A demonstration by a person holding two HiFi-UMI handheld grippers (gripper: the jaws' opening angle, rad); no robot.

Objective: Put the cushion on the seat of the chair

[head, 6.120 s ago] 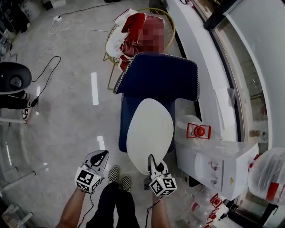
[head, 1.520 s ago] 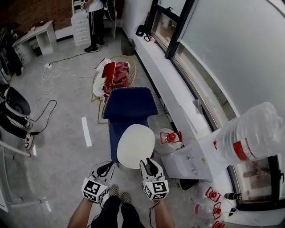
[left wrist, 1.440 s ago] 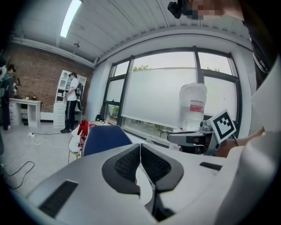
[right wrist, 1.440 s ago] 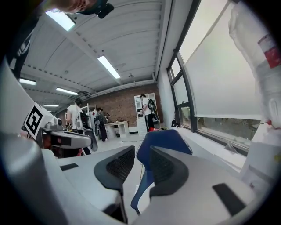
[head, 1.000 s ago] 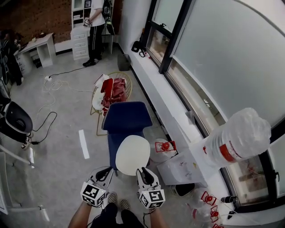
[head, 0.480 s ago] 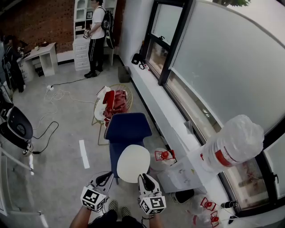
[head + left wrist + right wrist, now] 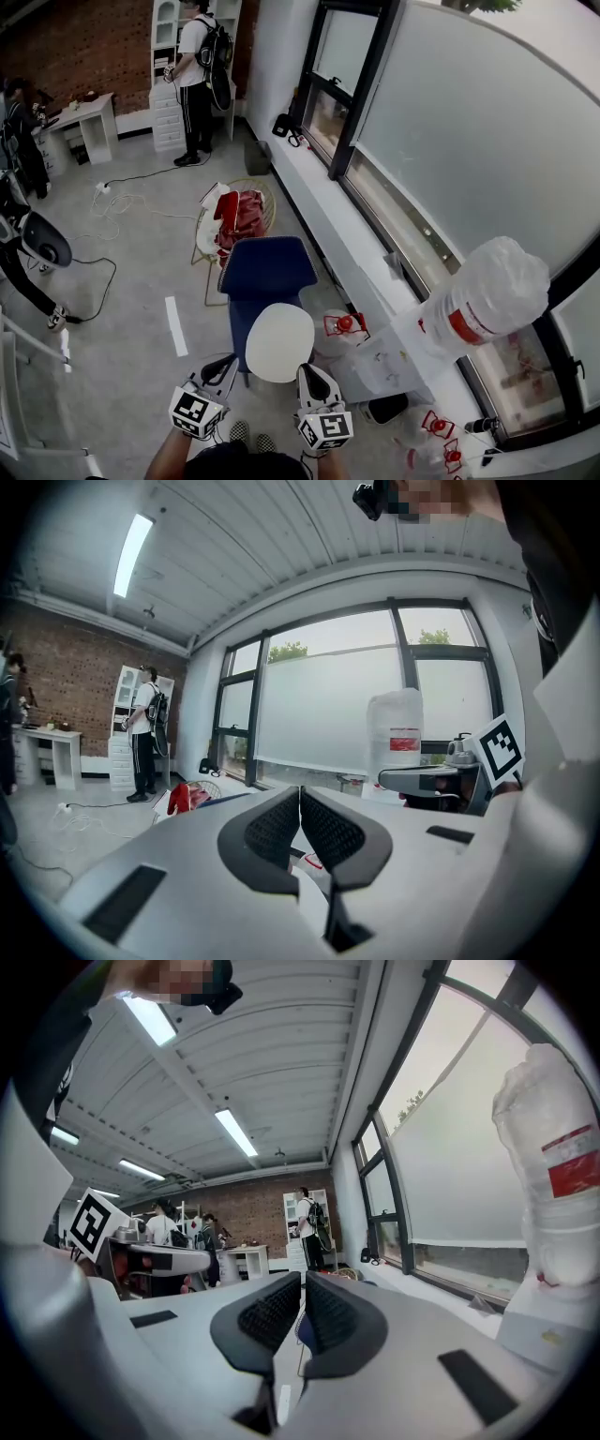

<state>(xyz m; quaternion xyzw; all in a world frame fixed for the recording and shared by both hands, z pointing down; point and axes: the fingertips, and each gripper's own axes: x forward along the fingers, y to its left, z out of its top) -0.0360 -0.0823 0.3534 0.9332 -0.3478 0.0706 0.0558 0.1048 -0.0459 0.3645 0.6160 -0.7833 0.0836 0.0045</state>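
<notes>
The white oval cushion (image 7: 278, 342) lies flat on the seat of the blue upholstered chair (image 7: 265, 268), reaching the seat's front edge. The left gripper (image 7: 223, 366) and right gripper (image 7: 313, 373) hover near that edge, jaws pressed together on nothing. Placement appears done: withdraw without brushing the cushion, and re-grip only if it overhangs.

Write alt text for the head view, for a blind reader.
A white cushion lies on the seat of a blue chair, seen from above. The left tongs and right tongs are in front of it, both shut.
</notes>
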